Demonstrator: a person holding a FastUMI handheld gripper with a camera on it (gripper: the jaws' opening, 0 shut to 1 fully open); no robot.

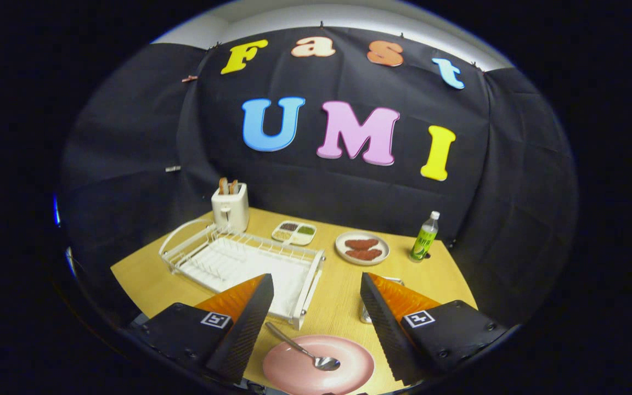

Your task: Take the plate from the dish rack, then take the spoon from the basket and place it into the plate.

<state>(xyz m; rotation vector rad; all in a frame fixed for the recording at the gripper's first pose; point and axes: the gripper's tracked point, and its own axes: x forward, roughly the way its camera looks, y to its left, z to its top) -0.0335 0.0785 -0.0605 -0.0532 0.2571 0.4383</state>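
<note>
fingers (pixel 316 307): spread wide, holding nothing | spoon (pixel 306 351): lying in pink plate (pixel 319 366) on counter (pixel 338 307), between fingers | dish rack (pixel 239 260): beyond left finger

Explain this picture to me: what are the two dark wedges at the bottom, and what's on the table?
The wedges are the two fingers of a hand-held gripper; a person carries it. The camera rides on it and looks forward along the fingers. They stand wide apart and hold nothing.

On the wooden table, between the fingers and close to the camera, lies a pink plate with a spoon in it. Beyond the left finger sits a white dish rack, with no dishes in it. Behind the rack stands a toaster with bread in its slots. Further back are a small divided tray, a plate of brown patties and a green bottle. A metal object peeks out behind the right finger; I cannot tell what it is.
</note>
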